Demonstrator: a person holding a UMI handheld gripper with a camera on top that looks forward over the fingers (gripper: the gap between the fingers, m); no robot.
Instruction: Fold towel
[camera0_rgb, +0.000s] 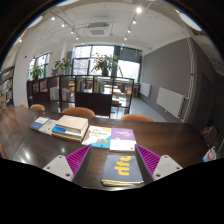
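No towel shows in this view. My gripper (113, 158) is open and low over a dark wooden table (30, 145). Its magenta pads show at the left (78, 159) and the right (148, 158). A dark blue book with yellow letters (122, 171) lies flat on the table between the fingers, with a gap at each side. The fingers hold nothing.
Beyond the fingers lie a purple book (123, 134), a colourful book (98, 137), a stack of books (70, 126) and another book (42, 124). Orange chairs (80, 112) stand at the table's far edge. Shelving and plants (104, 65) stand farther back by the windows.
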